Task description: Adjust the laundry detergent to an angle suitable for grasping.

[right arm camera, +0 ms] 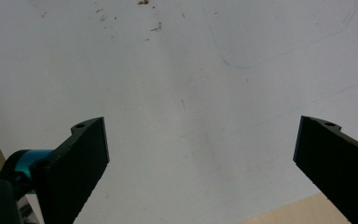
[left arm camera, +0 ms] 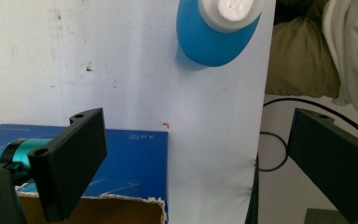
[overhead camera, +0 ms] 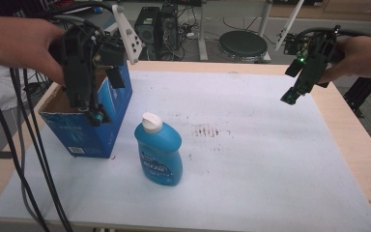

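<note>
- The left gripper (overhead camera: 91, 108) is held at the upper left of the high view, over the open blue box (overhead camera: 88, 126); its jaws are spread wide, with nothing gripped.
- The blue bottle (overhead camera: 158, 150) is seen upright at centre frame, just right of the box.
- The right gripper (overhead camera: 290, 96) is raised at the upper right, jaws wide and empty.

place: lab or workshop | evidence: computer towers (overhead camera: 157, 24), floor cables (overhead camera: 193, 24), round stool (overhead camera: 243, 44) behind table (overhead camera: 348, 140)

open mat (overhead camera: 270, 159) right of bottle (overhead camera: 158, 151)
</note>
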